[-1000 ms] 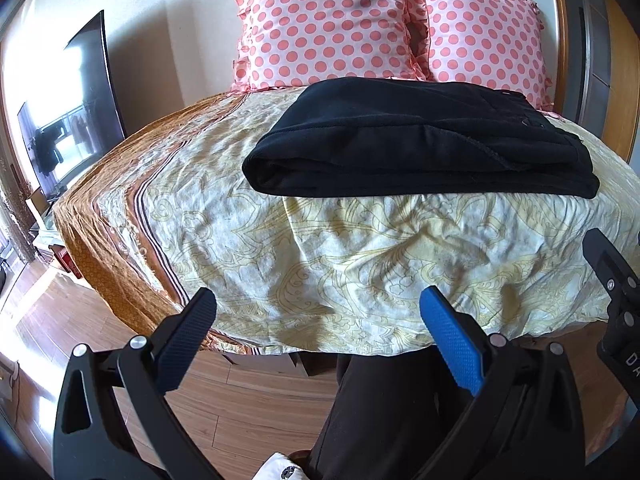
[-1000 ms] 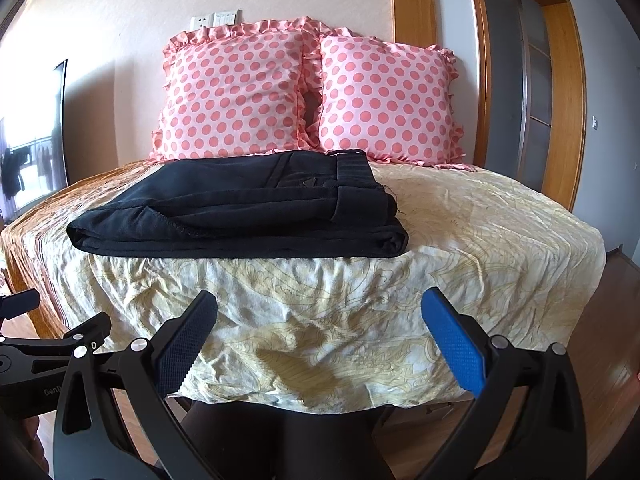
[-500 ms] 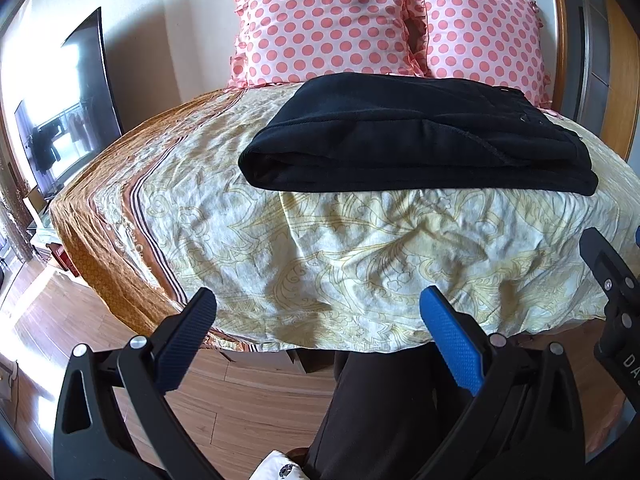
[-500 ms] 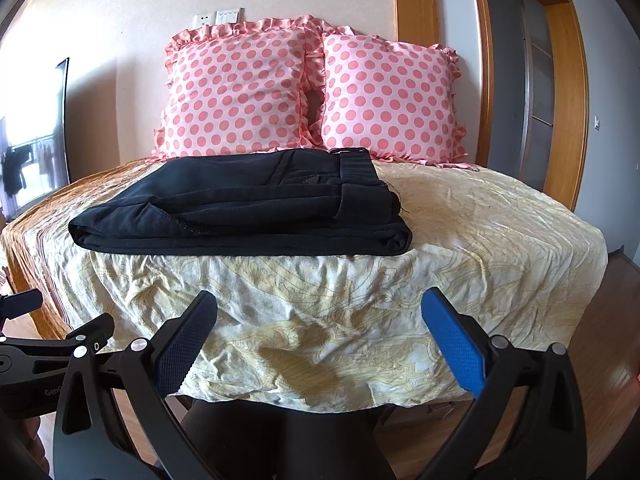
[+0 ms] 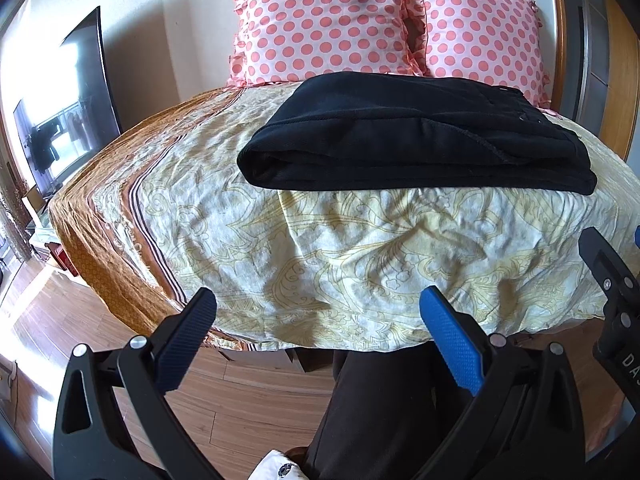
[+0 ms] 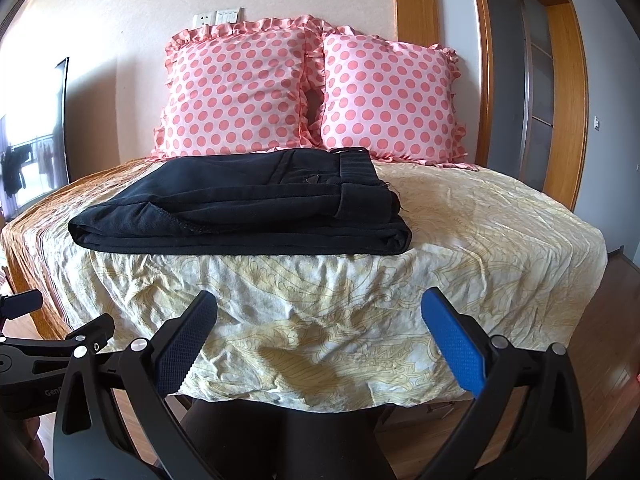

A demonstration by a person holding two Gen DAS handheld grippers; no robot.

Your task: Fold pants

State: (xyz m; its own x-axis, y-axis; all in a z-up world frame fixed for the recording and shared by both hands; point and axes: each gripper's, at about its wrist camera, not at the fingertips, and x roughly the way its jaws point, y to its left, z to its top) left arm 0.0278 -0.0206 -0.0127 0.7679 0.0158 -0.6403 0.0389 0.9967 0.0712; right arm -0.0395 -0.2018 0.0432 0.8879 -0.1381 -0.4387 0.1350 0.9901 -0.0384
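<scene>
Black pants (image 5: 416, 136) lie folded in a flat rectangle on the bed, waistband to the right; they also show in the right wrist view (image 6: 248, 212). My left gripper (image 5: 316, 332) is open and empty, held in front of the bed's near edge, well short of the pants. My right gripper (image 6: 320, 332) is open and empty at the same edge, beside the left one. Part of the right gripper shows at the right of the left wrist view (image 5: 612, 276).
The bed (image 6: 480, 248) has a crumpled cream sheet with an orange border at the left. Two pink dotted pillows (image 6: 312, 92) lean on the wall behind the pants. A TV (image 5: 72, 100) stands left. Wooden floor and the person's dark legs (image 5: 368, 412) are below.
Both grippers have drifted slightly toward the bed, so the pants look a little nearer. The pants have not moved and both grippers stay open.
</scene>
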